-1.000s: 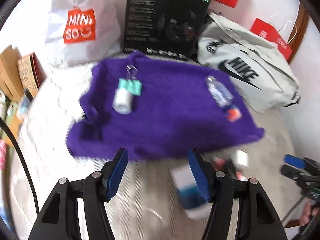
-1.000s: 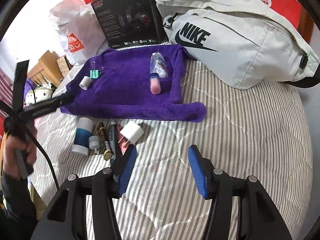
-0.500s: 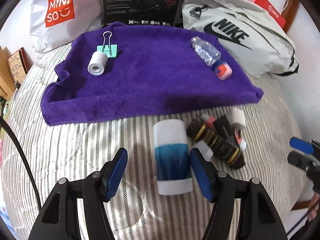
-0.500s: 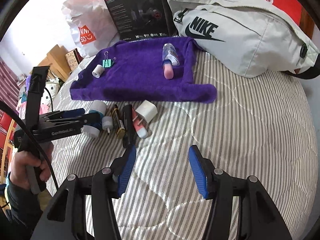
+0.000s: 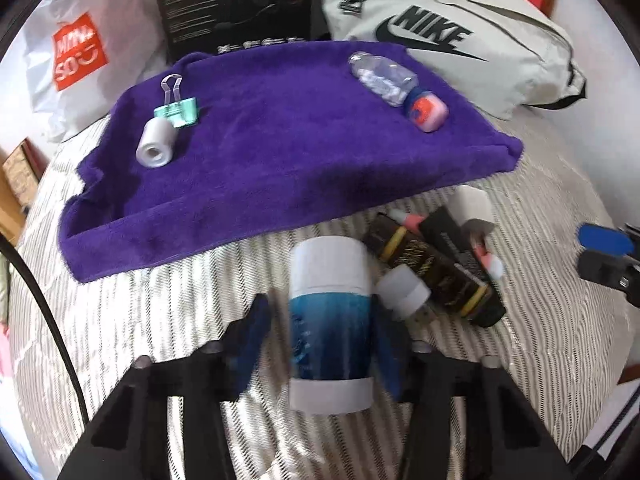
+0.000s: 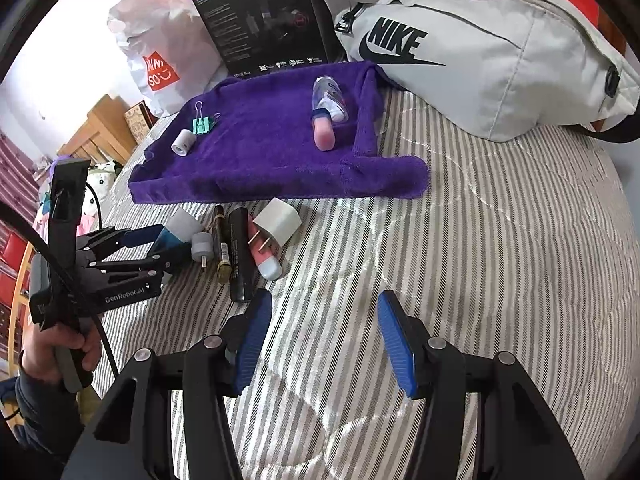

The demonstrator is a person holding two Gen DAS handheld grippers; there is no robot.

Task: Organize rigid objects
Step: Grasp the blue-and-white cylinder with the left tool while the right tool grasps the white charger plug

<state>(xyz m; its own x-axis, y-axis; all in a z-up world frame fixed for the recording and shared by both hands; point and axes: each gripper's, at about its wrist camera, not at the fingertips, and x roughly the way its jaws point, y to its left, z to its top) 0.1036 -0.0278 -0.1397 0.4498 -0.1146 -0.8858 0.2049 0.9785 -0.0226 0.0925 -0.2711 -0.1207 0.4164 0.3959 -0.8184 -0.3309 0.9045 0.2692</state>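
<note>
Item: blue-and-white tube [image 5: 330,324], lying flat on the striped bedcover [image 6: 500,240], long axis pointing to 12 o'clock in the left wrist view, just short of the purple towel [image 5: 280,140].

Left gripper [image 5: 324,344]: I have its jaws spread, one on either side of the tube's blue mid-section. The view is blurred; the right pad looks very close to the tube, the left one stands apart. I judge it not yet pinched.

Right gripper [image 6: 326,340]: jaws spread, nothing between them, hanging over bare bedcover.

Handling, my estimate: rigid plastic cylinder, light to moderate, with a smooth glossy skin. It will likely roll or slip if squeezed off-centre. Best hold is across the blue band at mid-length, pads square to the sides and clear of the white end caps, which may be removable.

Neighbours at 2 o'clock of the tube: small white cap [image 5: 404,292], just beside it, perhaps touching; dark pens [image 5: 440,268]; pink stick [image 6: 266,260]; white plug [image 6: 278,222]. The right pad could nudge the cap on closing.

Already on the towel: tape roll [image 5: 155,143] at 10 o'clock, touching a green clip [image 5: 176,110]; clear bottle [image 5: 394,82] at 1 o'clock.

Behind, at 12 o'clock: Nike bag [image 6: 480,52], black box [image 6: 264,16].
</note>
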